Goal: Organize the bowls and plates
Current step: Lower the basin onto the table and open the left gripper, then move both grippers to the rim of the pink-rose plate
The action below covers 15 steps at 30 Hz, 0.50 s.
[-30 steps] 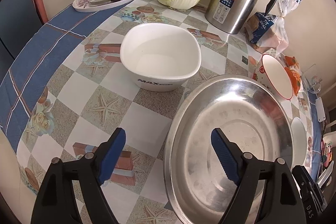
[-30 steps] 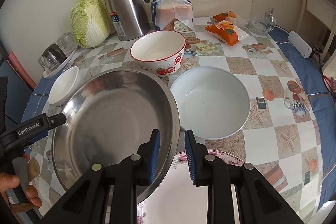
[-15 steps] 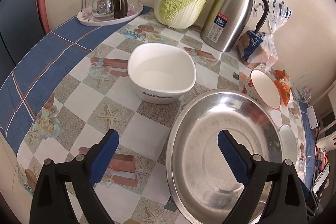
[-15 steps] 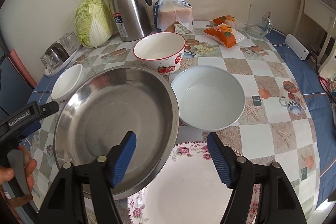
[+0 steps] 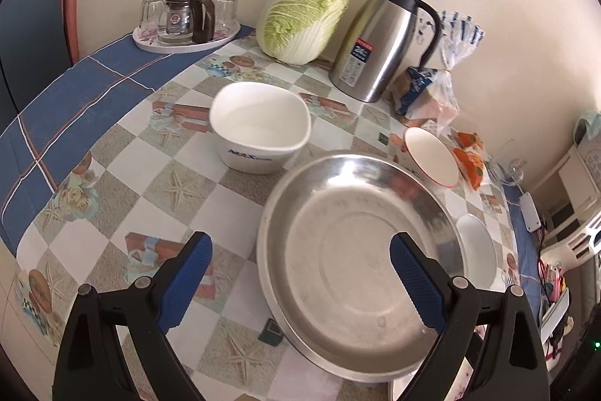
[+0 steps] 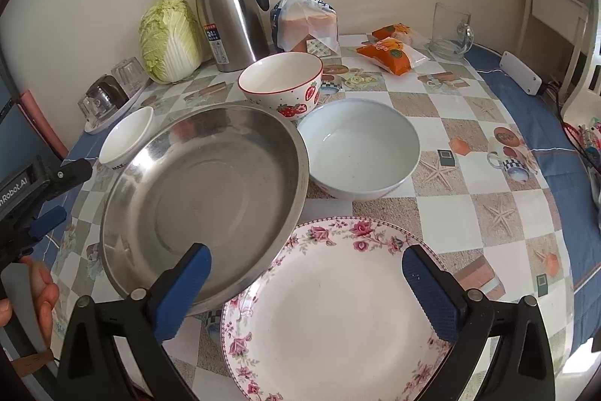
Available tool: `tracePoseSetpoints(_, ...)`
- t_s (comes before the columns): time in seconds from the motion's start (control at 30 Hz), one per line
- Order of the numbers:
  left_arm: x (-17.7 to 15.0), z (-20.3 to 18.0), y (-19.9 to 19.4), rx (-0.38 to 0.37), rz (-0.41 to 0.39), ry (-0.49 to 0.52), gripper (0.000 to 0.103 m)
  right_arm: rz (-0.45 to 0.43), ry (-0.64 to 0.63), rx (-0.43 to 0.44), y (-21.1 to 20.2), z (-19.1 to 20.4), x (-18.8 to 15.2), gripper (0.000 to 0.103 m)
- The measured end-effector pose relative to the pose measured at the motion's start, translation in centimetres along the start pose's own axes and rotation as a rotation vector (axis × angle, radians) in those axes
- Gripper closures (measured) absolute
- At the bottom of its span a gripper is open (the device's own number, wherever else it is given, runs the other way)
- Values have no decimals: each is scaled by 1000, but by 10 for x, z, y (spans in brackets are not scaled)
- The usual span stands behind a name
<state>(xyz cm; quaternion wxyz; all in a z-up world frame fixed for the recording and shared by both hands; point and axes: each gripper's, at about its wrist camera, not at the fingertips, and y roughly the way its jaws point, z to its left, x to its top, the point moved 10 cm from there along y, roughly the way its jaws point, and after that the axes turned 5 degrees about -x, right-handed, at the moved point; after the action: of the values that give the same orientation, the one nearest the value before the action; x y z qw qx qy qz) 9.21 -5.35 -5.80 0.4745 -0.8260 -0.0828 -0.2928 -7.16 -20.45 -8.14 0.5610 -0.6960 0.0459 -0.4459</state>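
Note:
A wide steel basin [image 6: 203,198] [image 5: 357,269] rests on the table, its near rim overlapping a floral plate [image 6: 330,307]. My right gripper [image 6: 305,256] hovers over that plate; its jaws are opening and grip nothing, with the left finger above the basin's rim. My left gripper [image 5: 296,250] [image 6: 64,194] stands open at the basin's left edge, one finger over the tablecloth and one over the basin. Behind are a white square bowl [image 5: 259,126] [image 6: 127,138], a strawberry bowl [image 6: 281,85] [image 5: 432,156] and a round white bowl [image 6: 360,145] [image 5: 477,250].
Along the wall stand a cabbage [image 6: 169,40], a steel thermos jug [image 6: 229,17], bagged bread [image 6: 304,21], orange snack packs [image 6: 390,51] and a glass mug [image 6: 450,29]. A tray with glasses and a small pot [image 5: 184,21] sits at the back left. A hand [image 6: 41,292] holds the left gripper.
The right jaws went from nearly shut at the basin's rim to wide apart, letting it go, and drew back over the floral plate. The left gripper widened and pulled back and up.

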Motion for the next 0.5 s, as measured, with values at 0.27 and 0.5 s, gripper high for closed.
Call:
tracePoseSetpoints(0.27,-35,-29,-13,-21,33,109,7,20,70,14,-8,-23,-19,0)
tracePoseSetpoints(0.5,-63,-62,-18,-82,55,218,7,44,113,0,-13,-43,-32,0)
